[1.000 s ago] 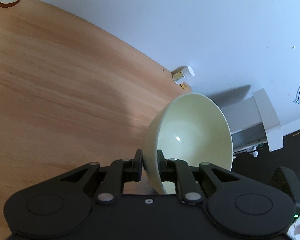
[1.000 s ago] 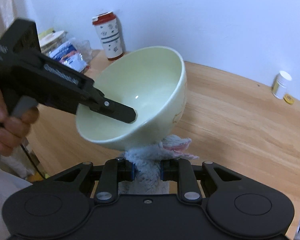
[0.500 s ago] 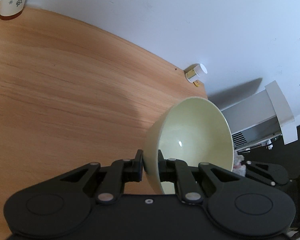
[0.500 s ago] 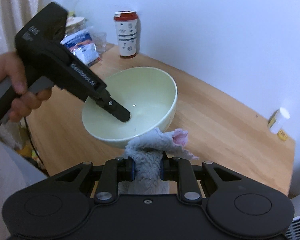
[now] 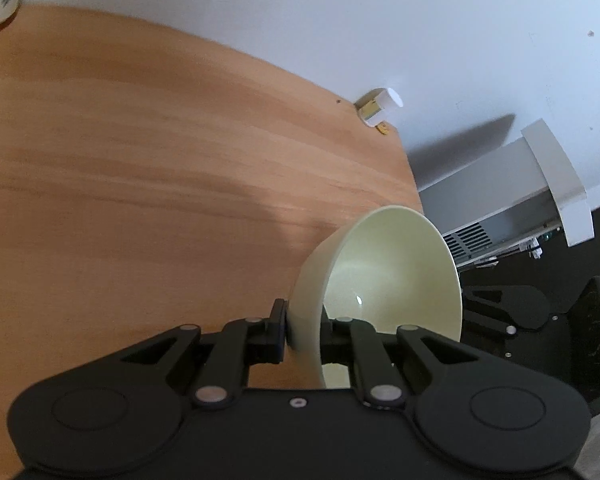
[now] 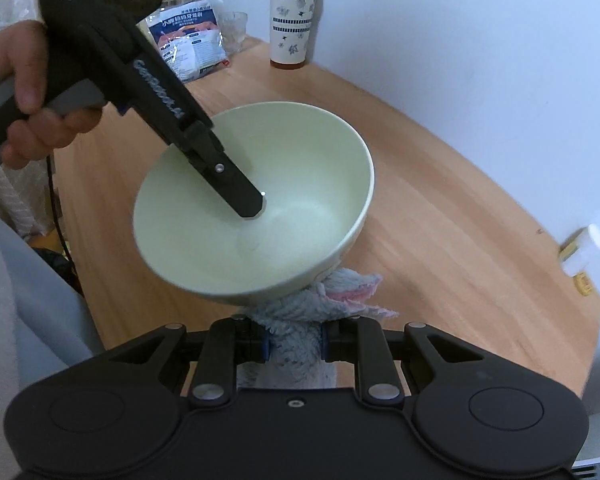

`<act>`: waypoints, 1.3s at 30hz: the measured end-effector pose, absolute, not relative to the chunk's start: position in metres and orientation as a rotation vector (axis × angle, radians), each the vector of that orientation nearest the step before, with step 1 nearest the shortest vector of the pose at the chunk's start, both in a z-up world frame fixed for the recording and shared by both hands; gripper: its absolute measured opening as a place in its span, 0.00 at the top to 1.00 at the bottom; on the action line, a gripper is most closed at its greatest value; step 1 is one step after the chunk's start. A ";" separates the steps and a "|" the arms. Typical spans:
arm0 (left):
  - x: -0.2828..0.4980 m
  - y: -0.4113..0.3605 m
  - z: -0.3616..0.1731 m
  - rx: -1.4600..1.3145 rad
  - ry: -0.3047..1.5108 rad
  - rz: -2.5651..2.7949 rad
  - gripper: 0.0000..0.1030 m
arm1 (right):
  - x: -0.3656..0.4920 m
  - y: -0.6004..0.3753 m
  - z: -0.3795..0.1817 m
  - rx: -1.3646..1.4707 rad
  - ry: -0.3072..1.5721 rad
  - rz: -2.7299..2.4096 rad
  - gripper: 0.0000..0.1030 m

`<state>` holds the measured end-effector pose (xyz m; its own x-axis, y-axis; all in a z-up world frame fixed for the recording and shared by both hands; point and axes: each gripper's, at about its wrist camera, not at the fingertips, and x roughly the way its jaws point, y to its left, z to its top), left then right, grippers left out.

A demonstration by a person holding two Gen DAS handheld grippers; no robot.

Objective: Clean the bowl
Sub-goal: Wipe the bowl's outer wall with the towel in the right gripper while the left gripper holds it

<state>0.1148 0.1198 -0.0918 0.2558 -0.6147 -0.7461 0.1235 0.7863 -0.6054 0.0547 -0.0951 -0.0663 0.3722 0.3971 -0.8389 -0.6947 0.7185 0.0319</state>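
Observation:
My left gripper (image 5: 305,330) is shut on the wall of a pale green bowl (image 5: 392,272), one finger inside and one outside. It holds the bowl tilted above the wooden table (image 5: 140,160). From the right wrist the bowl (image 6: 296,184) opens toward the camera, and its inside looks bare. The left tool's inner finger (image 6: 238,192) reaches down into it. My right gripper (image 6: 295,346) is shut on a bunched grey-blue cloth with a pink patch (image 6: 320,300). The cloth's top sits under the bowl's near outer wall. I cannot tell whether it touches.
A person's hand (image 6: 24,92) grips the left tool. A red-lidded patterned cup (image 6: 294,28), a printed packet (image 6: 192,44) and a glass (image 6: 234,26) stand at the table's far end. A small white bottle (image 5: 380,106) lies by the wall. A white appliance (image 5: 520,192) stands beyond the table edge.
The bowl has tipped in the right wrist view so that its inside faces that camera. The right gripper has rolled and its body now shows at the right of the left wrist view. Both grips hold.

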 end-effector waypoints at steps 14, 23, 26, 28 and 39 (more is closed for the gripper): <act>0.111 0.137 -0.117 -0.757 1.223 -0.414 0.90 | 0.079 -0.184 -0.071 0.520 1.009 0.329 0.77; 0.116 0.140 -0.115 -0.754 1.210 -0.407 0.90 | 0.061 -0.213 -0.105 1.126 0.895 0.204 0.77; 0.117 0.139 -0.115 -0.748 1.211 -0.409 0.90 | 0.055 -0.220 -0.115 1.286 0.833 0.197 0.77; 0.117 0.138 -0.115 -0.745 1.212 -0.413 0.90 | 0.056 -0.219 -0.123 1.365 0.824 0.206 0.77; 0.117 0.135 -0.111 -0.726 1.207 -0.429 0.90 | 0.061 -0.200 -0.141 1.430 0.904 0.196 0.78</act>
